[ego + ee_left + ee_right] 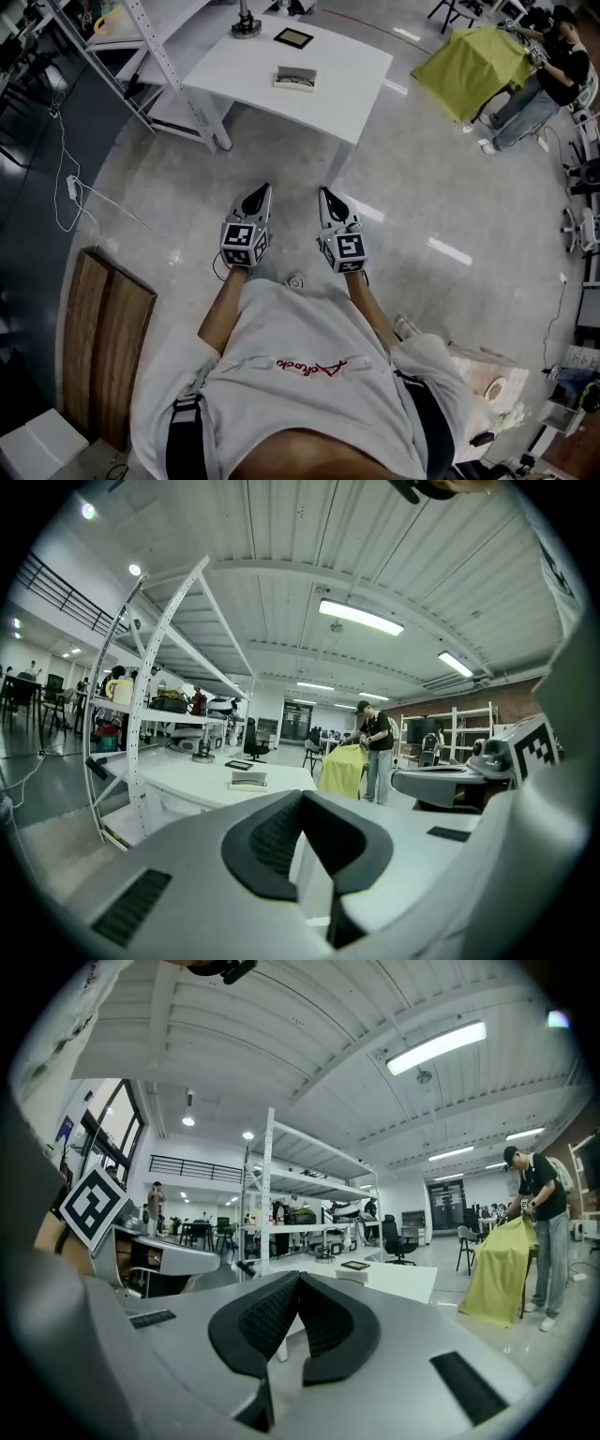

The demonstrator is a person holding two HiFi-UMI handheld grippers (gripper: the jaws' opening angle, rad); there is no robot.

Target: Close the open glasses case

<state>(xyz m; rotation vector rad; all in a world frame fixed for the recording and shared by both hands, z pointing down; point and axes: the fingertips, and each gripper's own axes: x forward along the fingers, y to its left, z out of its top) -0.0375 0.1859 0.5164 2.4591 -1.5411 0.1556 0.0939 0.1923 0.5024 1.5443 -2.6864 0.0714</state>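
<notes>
Glasses case [295, 79] open on white bench [361, 58], upper centre of frame, well apart from both claws. Left claw [262, 190] and right claw [324, 193] pressed together, empty (low, mid-frame). Risk: skidding the light case across the bench instead of snapping it shut, if pushed unbraced.

Head cam, looking down: the only lettering I can find is a red script logo [311, 367] across the chest of the person's white shirt [281, 412], upside down from my side & too small to spell out w/ any confidence. B&w square markers, patterns not letters or nos., stand on the cube of the left gripper [263, 190] and of the right gripper [324, 192]. The right one's marker [532, 752] shows again in the left gripper view, the left one's marker [94, 1207] in the right gripper view.
</notes>
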